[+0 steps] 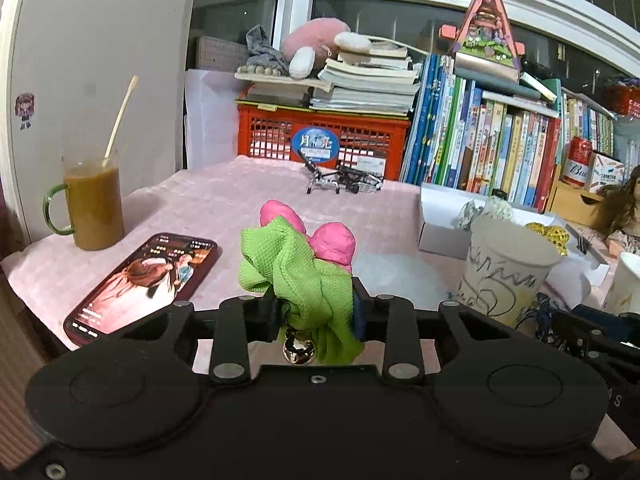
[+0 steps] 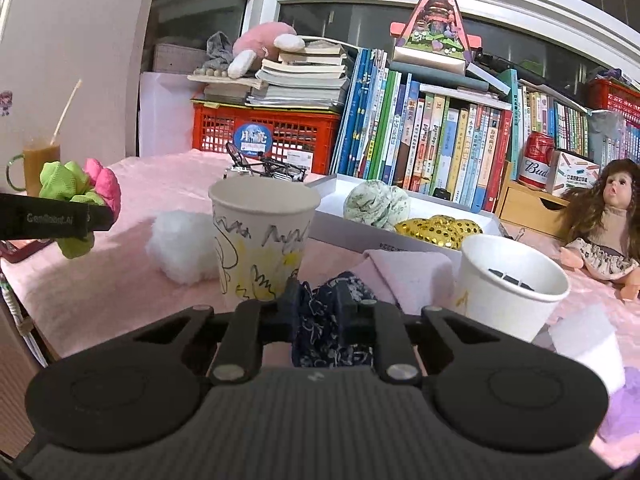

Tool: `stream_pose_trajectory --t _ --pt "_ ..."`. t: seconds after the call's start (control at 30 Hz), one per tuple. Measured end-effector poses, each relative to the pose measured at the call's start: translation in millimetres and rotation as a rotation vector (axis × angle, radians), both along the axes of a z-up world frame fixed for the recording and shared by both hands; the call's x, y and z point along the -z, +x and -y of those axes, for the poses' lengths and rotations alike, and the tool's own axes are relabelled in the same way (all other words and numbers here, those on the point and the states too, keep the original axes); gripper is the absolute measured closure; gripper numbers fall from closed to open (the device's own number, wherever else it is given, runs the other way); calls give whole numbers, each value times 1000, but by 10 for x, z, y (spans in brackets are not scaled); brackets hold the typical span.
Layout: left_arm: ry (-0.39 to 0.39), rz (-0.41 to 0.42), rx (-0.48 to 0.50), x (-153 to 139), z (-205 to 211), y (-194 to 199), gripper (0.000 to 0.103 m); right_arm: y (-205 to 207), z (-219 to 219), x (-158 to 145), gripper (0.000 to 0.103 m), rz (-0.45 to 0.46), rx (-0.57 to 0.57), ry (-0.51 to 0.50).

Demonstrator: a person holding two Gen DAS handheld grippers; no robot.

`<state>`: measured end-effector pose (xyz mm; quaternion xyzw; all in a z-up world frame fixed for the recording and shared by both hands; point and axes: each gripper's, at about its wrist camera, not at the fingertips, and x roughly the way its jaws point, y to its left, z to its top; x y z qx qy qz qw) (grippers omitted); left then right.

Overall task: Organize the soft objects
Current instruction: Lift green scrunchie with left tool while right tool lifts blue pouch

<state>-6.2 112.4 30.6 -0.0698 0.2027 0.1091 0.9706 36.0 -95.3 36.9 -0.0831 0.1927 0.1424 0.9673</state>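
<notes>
Evidently both tools already have a catch. The left gripper (image 1: 312, 306) is clamped on a green and pink cloth toy (image 1: 298, 264) with a small metal bell (image 1: 298, 350) dangling under it; from the right wrist view the toy hangs clear of the pink tablecloth (image 2: 120, 280), at the far left. The right gripper (image 2: 318, 312) is pinched tight on a dark blue floral cloth (image 2: 326, 328), bunched up between its fingers near the scribbled paper cup (image 2: 260, 244).

Both pieces look light and limp, so I'd judge they will sag and fold rather than slip, and a pinch on any thick bunch of fabric should hold. The toy's bell is the one hard part; better to keep the grip on the cloth above it.

The white box lid (image 2: 404, 236) lies beyond the cups, right of centre, with a mottled green soft ball (image 2: 376, 204) and a gold sequined piece (image 2: 440, 232) in it, probably where these go. A white fluffy ball (image 2: 180, 246) sits left of the cup; it looks easily squashed and could be taken anywhere. The cups seem light and easy to tip when reaching past.
</notes>
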Motion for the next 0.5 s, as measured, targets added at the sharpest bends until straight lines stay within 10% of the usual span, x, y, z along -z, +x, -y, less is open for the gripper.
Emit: stream_pose_trajectory --t 0.5 --pt "16 66 51 -324 103 -45 72 -167 77 -290 99 70 -44 55"
